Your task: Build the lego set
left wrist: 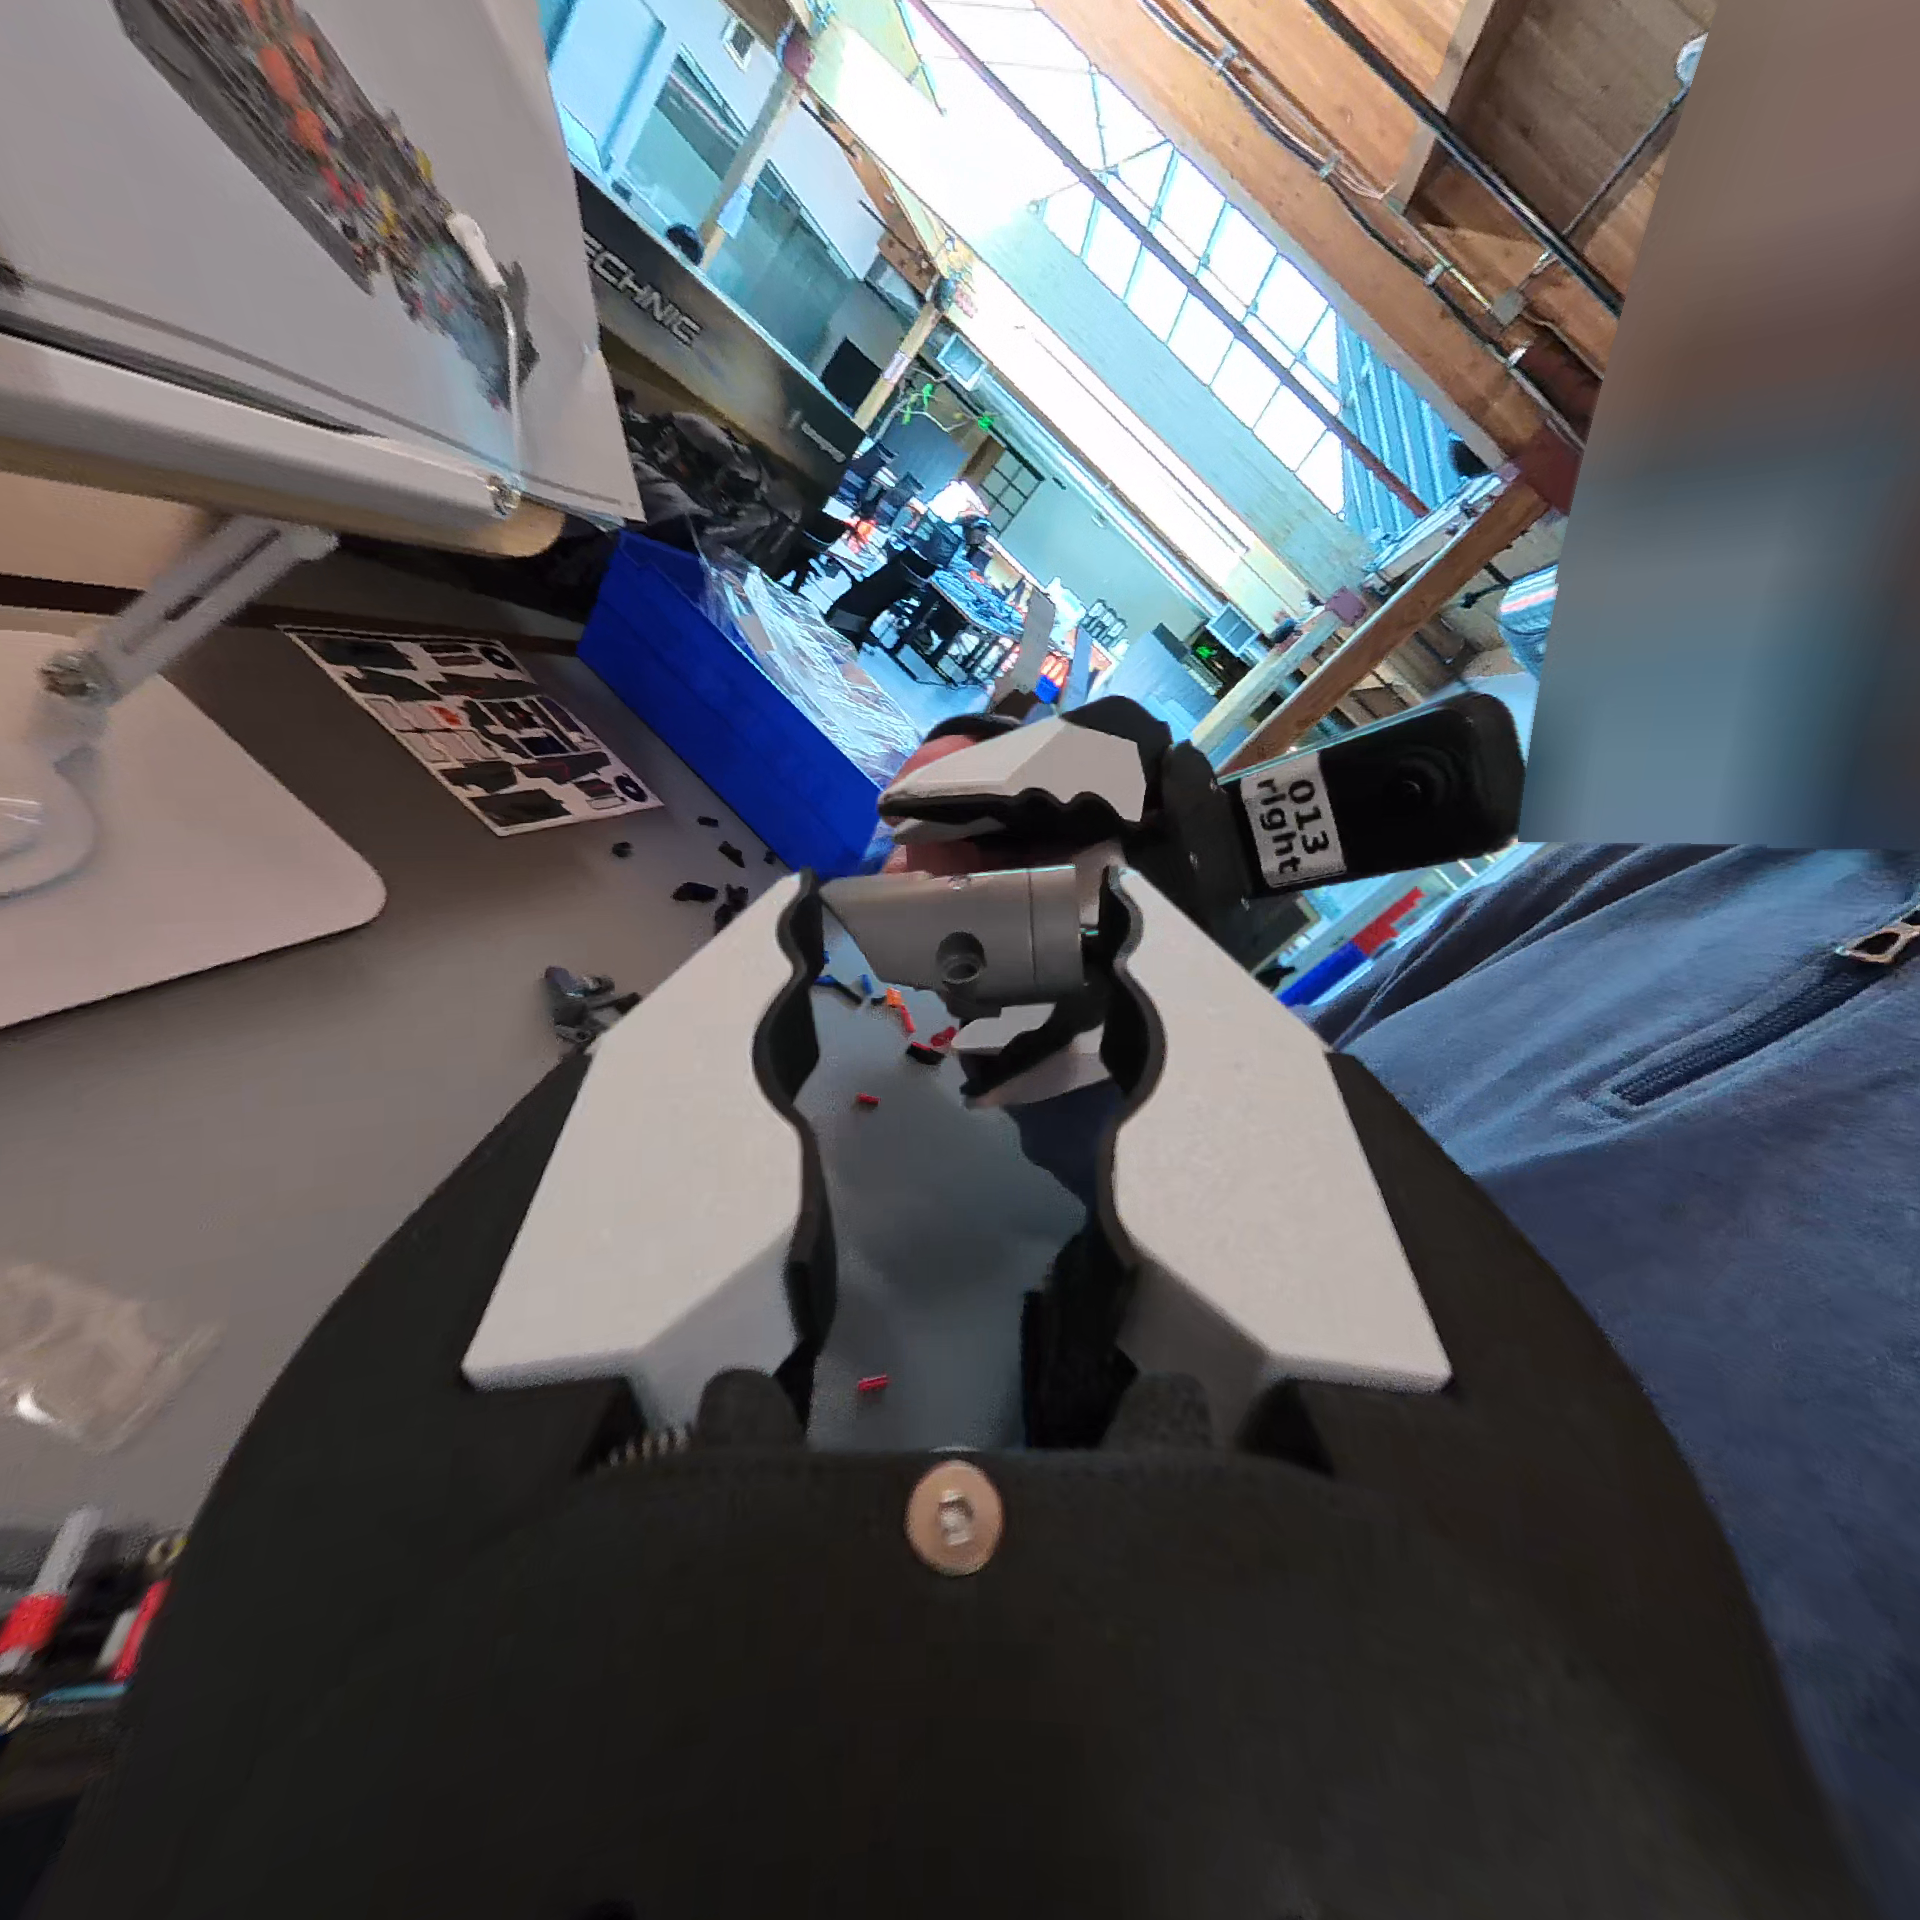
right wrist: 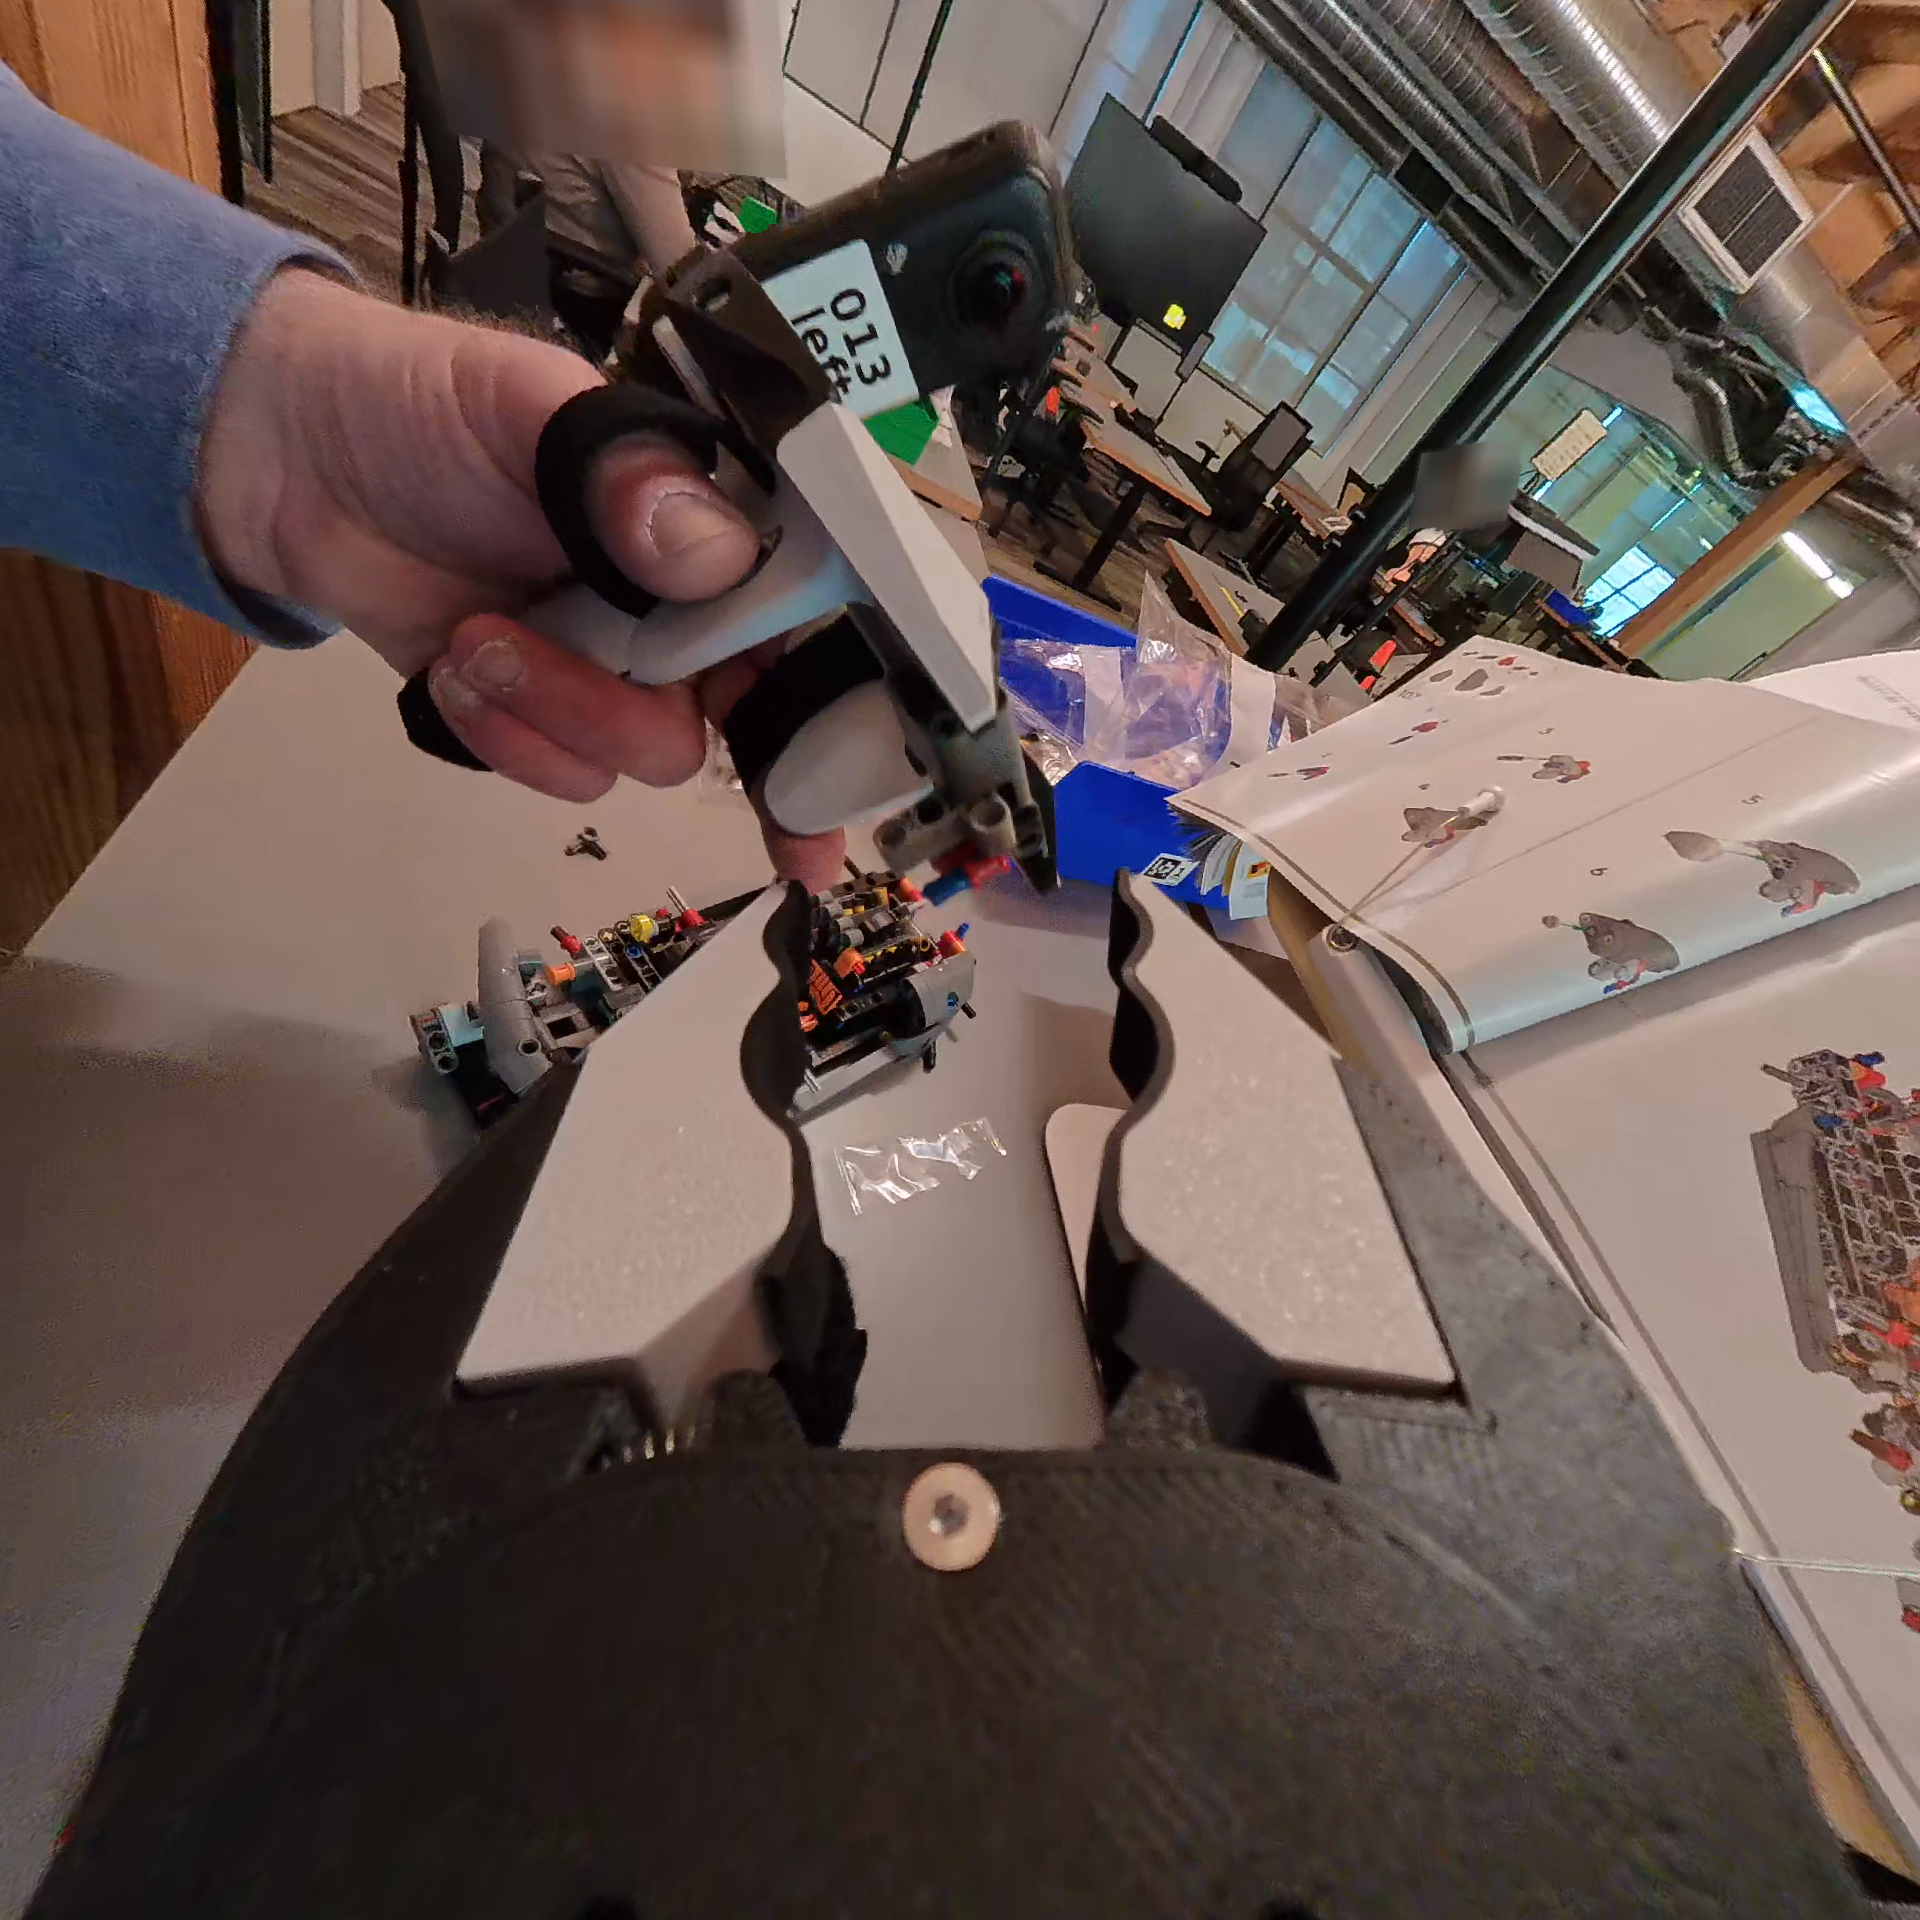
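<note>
My left gripper [left wrist: 961, 899] is shut on a grey Lego piece [left wrist: 966, 935] held across its fingertips, raised above the table. In the right wrist view the same left gripper [right wrist: 997, 831] hangs from a hand and holds that grey piece [right wrist: 961, 821], which has red and blue pins at its lower end. My right gripper [right wrist: 956, 904] is open and empty, with its tips just below and in front of the piece. Its fingers [left wrist: 1018, 769] show on either side of the piece in the left wrist view. A partly built, multicoloured Lego model [right wrist: 862, 987] lies on the table beyond.
An open instruction booklet [right wrist: 1558, 852] on a stand rises at the right. A blue bin [right wrist: 1101, 821] with plastic bags stands behind the model. A clear bag [right wrist: 914, 1158] lies on the grey table [right wrist: 260, 831]. A sticker sheet [left wrist: 468, 727] and loose small pieces [left wrist: 727, 883] lie near the bin. My two grippers' fingertips are within a few centimetres of each other.
</note>
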Available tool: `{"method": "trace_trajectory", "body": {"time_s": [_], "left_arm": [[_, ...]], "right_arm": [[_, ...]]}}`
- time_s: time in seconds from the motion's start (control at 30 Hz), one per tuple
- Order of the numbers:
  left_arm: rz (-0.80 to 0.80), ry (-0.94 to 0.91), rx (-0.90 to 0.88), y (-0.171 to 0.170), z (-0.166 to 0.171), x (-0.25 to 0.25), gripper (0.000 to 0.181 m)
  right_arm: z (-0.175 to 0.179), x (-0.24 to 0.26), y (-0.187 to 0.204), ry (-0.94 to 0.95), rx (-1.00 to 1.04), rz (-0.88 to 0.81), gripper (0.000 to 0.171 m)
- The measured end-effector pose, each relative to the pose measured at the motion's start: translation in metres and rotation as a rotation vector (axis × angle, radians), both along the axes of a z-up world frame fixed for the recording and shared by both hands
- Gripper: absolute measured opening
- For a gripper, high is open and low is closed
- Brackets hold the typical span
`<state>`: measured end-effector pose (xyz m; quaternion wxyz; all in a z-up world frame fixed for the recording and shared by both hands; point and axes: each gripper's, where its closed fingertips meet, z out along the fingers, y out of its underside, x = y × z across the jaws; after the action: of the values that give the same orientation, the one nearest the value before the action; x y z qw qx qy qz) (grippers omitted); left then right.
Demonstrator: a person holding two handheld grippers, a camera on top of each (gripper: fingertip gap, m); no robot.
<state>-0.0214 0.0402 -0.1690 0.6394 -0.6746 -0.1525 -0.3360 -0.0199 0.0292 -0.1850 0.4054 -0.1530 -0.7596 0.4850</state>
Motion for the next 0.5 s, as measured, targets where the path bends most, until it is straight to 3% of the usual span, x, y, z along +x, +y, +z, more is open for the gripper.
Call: {"method": "trace_trajectory", "body": {"time_s": [0.5], "left_arm": [[0.232,0.143,-0.069,-0.080,-0.012,-0.044,0.052]], "right_arm": [[-0.026,0.002,-0.012,-0.134,0.004,0.060,0.053]]}}
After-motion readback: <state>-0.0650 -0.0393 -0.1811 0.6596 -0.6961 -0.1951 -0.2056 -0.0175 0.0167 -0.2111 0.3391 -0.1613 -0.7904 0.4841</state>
